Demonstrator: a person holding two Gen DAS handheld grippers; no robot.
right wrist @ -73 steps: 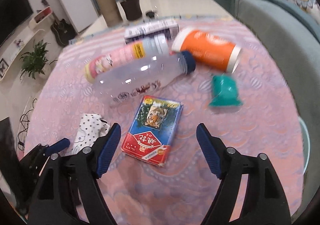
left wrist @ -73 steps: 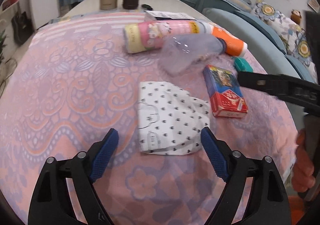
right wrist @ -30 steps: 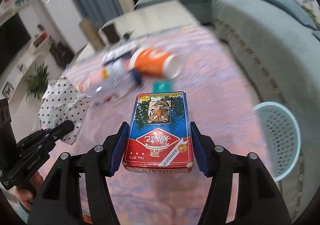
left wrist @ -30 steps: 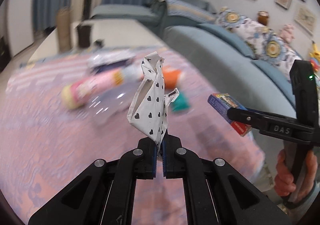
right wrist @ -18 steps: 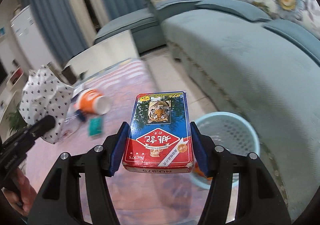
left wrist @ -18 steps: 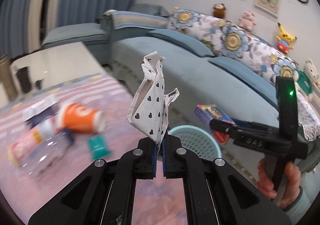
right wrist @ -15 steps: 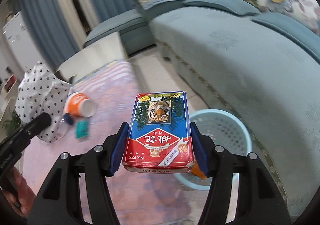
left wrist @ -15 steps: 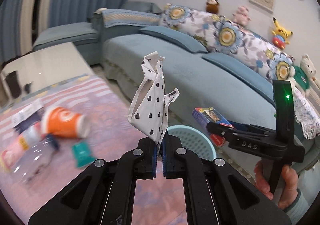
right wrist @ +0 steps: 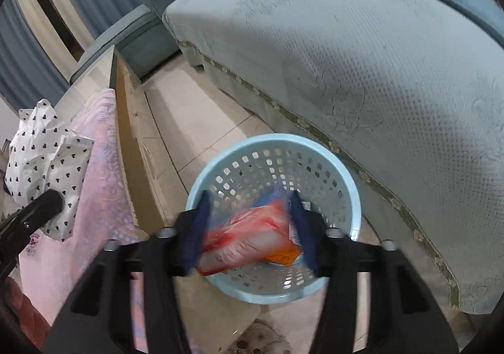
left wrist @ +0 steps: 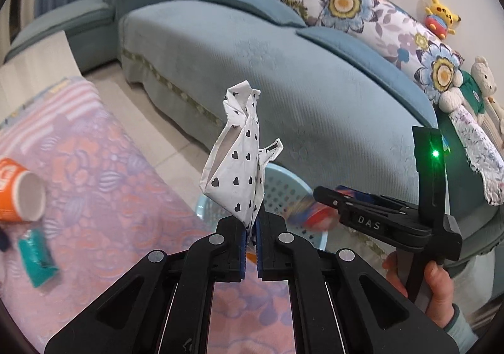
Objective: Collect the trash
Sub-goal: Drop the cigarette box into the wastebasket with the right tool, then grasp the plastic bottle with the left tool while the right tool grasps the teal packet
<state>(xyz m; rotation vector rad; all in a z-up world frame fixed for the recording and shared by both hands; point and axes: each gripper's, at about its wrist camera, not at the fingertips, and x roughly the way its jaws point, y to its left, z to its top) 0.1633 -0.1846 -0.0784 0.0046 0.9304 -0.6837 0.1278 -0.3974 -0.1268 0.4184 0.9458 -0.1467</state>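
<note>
I see my left hand-held gripper [left wrist: 250, 239] pinching a heart-dotted paper bag [left wrist: 236, 162]; my right hand-held gripper [right wrist: 250, 236], jaws just narrowing, has the blurred red card box [right wrist: 245, 236] between them above the blue basket [right wrist: 354, 196].

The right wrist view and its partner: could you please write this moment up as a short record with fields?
left gripper: shut on the heart-print paper bag, which stands up from the jaws
right gripper: over the blue basket; its jaws have just been closing
red card box: tilted and blurred between the right jaws; grip unclear
blue basket: on the floor between table and sofa
not yet collected: orange cup on its side, teal packet
</note>
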